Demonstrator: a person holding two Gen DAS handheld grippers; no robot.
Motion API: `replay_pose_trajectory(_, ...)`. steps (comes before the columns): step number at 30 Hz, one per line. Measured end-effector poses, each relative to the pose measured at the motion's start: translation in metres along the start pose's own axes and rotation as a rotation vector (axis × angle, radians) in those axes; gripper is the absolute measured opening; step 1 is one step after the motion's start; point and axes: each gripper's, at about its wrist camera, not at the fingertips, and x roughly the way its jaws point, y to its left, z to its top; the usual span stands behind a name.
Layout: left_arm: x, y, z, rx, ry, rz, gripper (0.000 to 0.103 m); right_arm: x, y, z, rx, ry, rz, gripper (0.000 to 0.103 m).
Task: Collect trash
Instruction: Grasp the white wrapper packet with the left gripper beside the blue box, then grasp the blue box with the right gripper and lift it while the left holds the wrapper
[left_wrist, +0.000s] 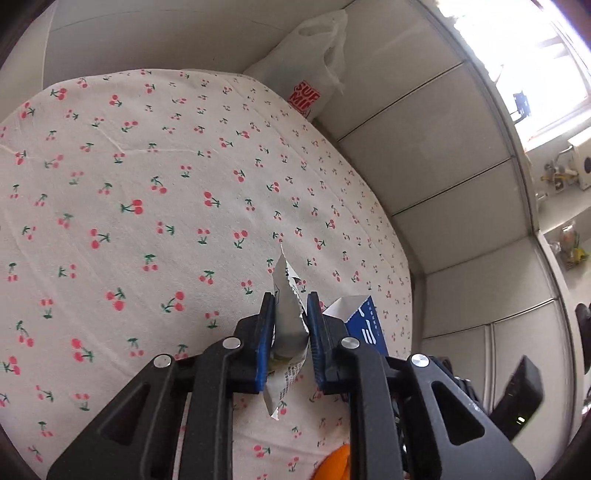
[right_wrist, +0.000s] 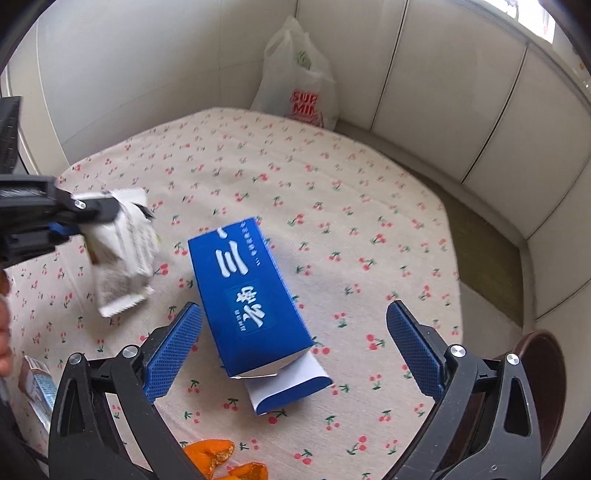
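Trash is only partly gathered. A torn white wrapper (left_wrist: 290, 325) is pinched between the pads of the left gripper (left_wrist: 290, 314) and hangs clear of the cherry-print cloth (left_wrist: 147, 166). The right gripper (right_wrist: 295, 332) is spread wide and holds nothing; a blue carton (right_wrist: 245, 291) lies flat between its fingers, untouched. Orange peel (right_wrist: 210, 456) sits just below those fingers, and another small packet (right_wrist: 37, 384) lies beside the left one. Beyond both fingertips, a white plastic bag (right_wrist: 299, 85) stands in the far corner, probably where everything goes.

Your left black gripper with blue pads (left_wrist: 290, 306) clamped narrow and tilted down, your right black gripper (right_wrist: 294, 325) spread wide, angled down.
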Motion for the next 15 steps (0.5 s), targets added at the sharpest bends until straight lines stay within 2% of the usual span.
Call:
replay_pose_trajectory(4, -0.021, 0.0, -0.002, 0.057, -0.016, -0.005, 0.018, 0.006, 0.003, 0.001, -0.006, 0.033, 0.039, 0.096)
replay_pose_trajectory(9, -0.062, 0.004, -0.009, 0.199, -0.064, 0.053, 0.018, 0.018, 0.006, 0.005, 0.012, 0.072, 0.095, 0.096)
replay_pose_trajectory(12, -0.08, 0.018, -0.01, 0.213, -0.07, 0.075, 0.018, 0.03, 0.01, 0.009, 0.02, 0.103, 0.11, 0.095)
replay_pose_trajectory(13, -0.083, 0.022, -0.01, 0.209, -0.072, 0.077, 0.018, 0.032, 0.012, 0.009, 0.021, 0.111, 0.118, 0.091)
replay_pose_trajectory(14, -0.088, 0.029, -0.01, 0.195, -0.077, 0.08, 0.018, 0.035, 0.014, 0.009, 0.024, 0.124, 0.135, 0.066)
replay_pose_trajectory(15, -0.092, 0.034, -0.009, 0.181, -0.082, 0.08, 0.018, 0.039, 0.015, 0.009, 0.033, 0.144, 0.153, 0.056)
